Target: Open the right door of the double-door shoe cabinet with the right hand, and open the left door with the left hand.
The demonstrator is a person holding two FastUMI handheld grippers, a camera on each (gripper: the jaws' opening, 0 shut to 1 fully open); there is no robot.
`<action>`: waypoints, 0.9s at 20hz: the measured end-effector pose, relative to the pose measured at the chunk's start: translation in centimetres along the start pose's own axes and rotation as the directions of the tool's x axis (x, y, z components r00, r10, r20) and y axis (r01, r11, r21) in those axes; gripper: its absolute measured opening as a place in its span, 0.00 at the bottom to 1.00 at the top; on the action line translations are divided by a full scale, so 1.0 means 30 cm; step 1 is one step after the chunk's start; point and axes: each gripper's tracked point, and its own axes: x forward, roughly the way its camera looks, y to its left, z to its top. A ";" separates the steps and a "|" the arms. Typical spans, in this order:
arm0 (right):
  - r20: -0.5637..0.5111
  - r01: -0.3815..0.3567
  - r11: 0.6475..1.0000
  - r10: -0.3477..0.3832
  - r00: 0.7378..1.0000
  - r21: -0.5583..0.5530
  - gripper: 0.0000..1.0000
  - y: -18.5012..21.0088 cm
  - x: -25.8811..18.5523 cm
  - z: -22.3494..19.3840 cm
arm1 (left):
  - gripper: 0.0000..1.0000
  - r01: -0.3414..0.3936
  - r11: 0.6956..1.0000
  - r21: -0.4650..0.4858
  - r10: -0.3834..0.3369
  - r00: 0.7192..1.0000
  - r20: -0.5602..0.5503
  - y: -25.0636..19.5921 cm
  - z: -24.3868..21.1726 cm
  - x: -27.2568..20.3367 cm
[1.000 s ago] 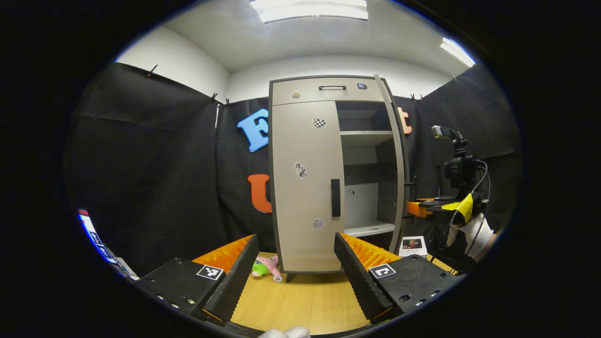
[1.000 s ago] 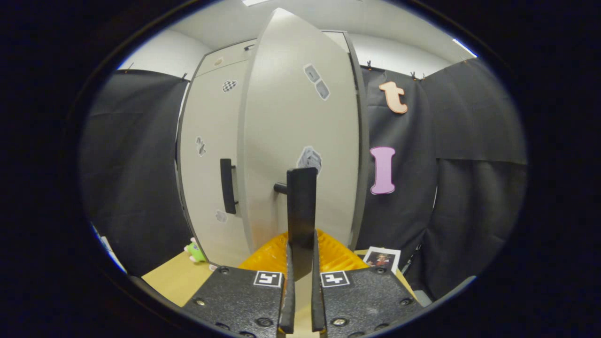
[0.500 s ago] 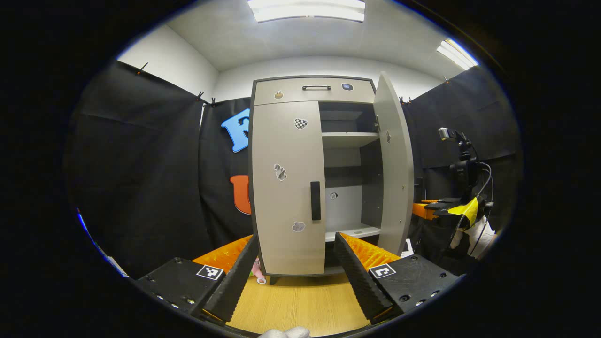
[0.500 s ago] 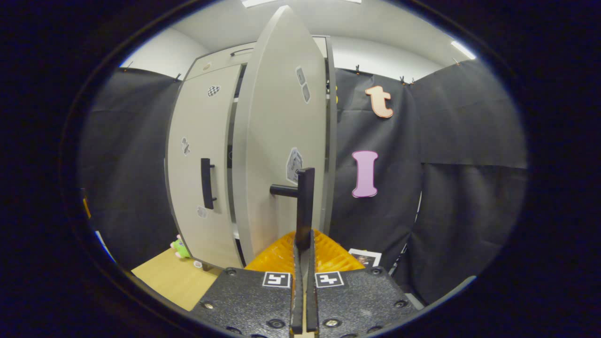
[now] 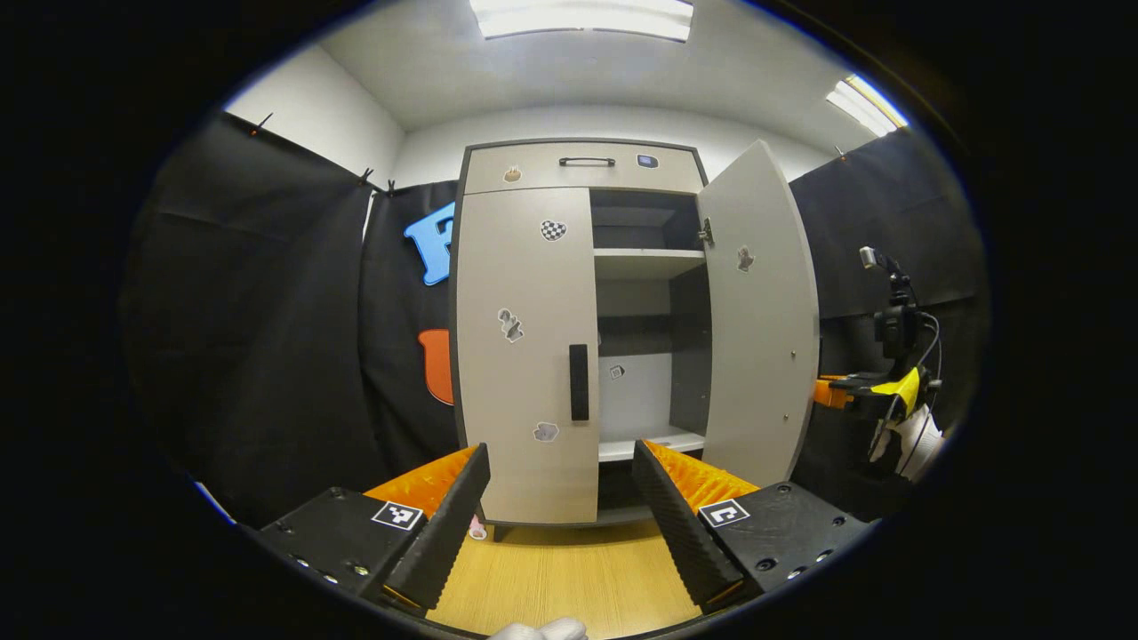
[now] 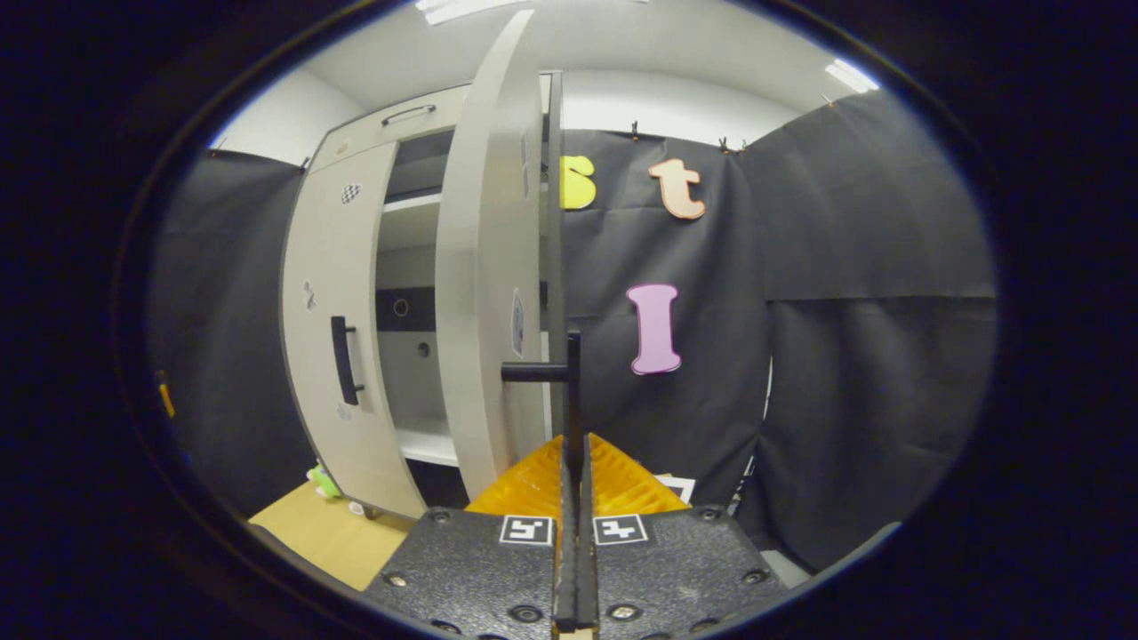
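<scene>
Right door [image 5: 760, 320] stood open; left door [image 5: 524, 356] was closed.
Right gripper [image 6: 573, 444] pinched the right door's handle [image 6: 569, 391]; left gripper [image 5: 560, 507] fingers were spread, apart from the cabinet.

Bright white ceiling light panels [image 5: 582, 18] glared overhead, far above the tongs; both views were sharp, evenly lit, with straight edges bowing strongly toward the rims.

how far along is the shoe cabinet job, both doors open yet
About halfway. Done: the right door stands swung wide, showing the shelves. In hand: the right gripper is shut on the right door handle. Left: the left door is closed, its left door handle untouched, with the left gripper open and short of it.
</scene>
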 end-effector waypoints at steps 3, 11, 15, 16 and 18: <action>0.011 0.012 1.000 -0.012 1.000 -0.026 0.04 0.006 -0.007 0.019 | 0.97 0.000 1.000 -0.004 0.000 1.000 -0.002 -0.003 0.000 0.003; -0.015 0.022 1.000 -0.022 1.000 -0.005 0.04 0.001 -0.017 0.010 | 0.97 0.003 1.000 -0.003 -0.003 1.000 -0.009 0.010 -0.007 0.013; -0.019 0.043 0.999 -0.043 0.999 -0.021 0.02 -0.009 -0.038 0.012 | 0.97 0.010 1.000 -0.017 -0.010 1.000 -0.009 0.019 -0.004 0.016; -0.015 0.047 0.999 -0.047 0.999 -0.012 0.03 -0.012 -0.048 0.018 | 0.97 0.010 1.000 -0.016 -0.011 1.000 -0.008 0.020 -0.004 0.015; -0.016 0.054 0.998 -0.054 0.998 0.012 0.08 -0.017 -0.074 0.024 | 0.97 0.014 1.000 -0.008 -0.014 1.000 -0.007 0.022 -0.001 0.015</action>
